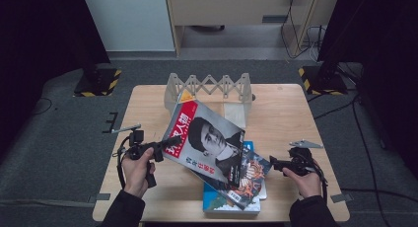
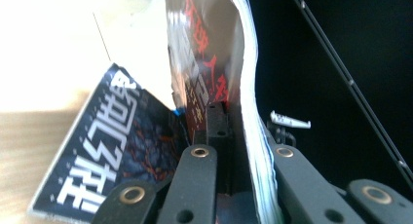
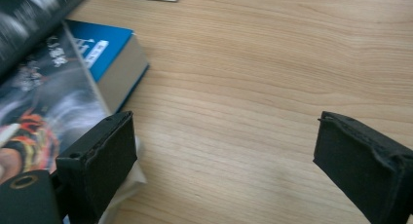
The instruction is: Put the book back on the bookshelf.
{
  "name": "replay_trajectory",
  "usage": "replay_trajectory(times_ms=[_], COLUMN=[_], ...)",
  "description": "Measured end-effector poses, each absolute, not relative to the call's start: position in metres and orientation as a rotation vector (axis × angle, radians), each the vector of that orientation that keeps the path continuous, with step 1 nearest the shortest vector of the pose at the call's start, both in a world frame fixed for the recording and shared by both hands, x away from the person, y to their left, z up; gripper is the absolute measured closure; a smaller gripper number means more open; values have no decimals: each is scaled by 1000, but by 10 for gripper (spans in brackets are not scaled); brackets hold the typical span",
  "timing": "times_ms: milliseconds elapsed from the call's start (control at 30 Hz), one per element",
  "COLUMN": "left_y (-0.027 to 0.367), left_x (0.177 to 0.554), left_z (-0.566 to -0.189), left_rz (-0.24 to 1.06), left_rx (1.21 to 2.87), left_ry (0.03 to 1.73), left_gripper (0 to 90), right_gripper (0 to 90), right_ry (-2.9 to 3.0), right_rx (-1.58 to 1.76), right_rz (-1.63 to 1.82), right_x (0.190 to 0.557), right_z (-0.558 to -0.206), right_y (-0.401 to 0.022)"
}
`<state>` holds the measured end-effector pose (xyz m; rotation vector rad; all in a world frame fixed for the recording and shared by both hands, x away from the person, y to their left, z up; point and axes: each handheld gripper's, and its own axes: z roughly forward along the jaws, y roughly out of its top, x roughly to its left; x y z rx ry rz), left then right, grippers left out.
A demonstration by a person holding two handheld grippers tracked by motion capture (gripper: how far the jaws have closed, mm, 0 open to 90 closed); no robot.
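At the near edge of the table point(image 1: 148, 207), your left gripper point(image 1: 158, 149) clamps the red magazine point(image 1: 209, 138) by its edge, lifted and tilted above the stacked books point(image 1: 246, 187); your right gripper point(image 3: 224, 160) stands wide, empty. The magazine looks light, floppy and glossy: grip near the spine. Beyond stand a folding rack point(image 1: 209, 86) and grey carpet point(image 1: 59, 138).

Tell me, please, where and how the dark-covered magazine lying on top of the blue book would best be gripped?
Probably at the dark-covered magazine's right edge, coming in level from the right, where the open right gripper is. That edge overhangs the blue book, so one jaw could slip beneath. The left gripper is shut on the red magazine.
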<state>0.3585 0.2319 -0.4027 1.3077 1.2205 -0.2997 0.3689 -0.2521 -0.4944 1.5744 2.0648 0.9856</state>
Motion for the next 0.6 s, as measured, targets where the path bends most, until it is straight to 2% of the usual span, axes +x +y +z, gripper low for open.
replay_trajectory(times_ms=[167,400,600], left_y=[238,253,265], left_x=[362,366,370], left_z=[-393,-369,-359], left_rz=[-292,-186,-155], left_rx=[1256,1234,1196], left_ry=[1210,1195,1188], left_gripper=[858,858,857], right_gripper=[85,71,55], right_ry=[2056,2071,2087], right_rx=[1592,1563,1567], right_rz=[945,868,773], right_x=[372,375,382], right_z=[-498,-504,-515], right_y=[-260,-264,-270])
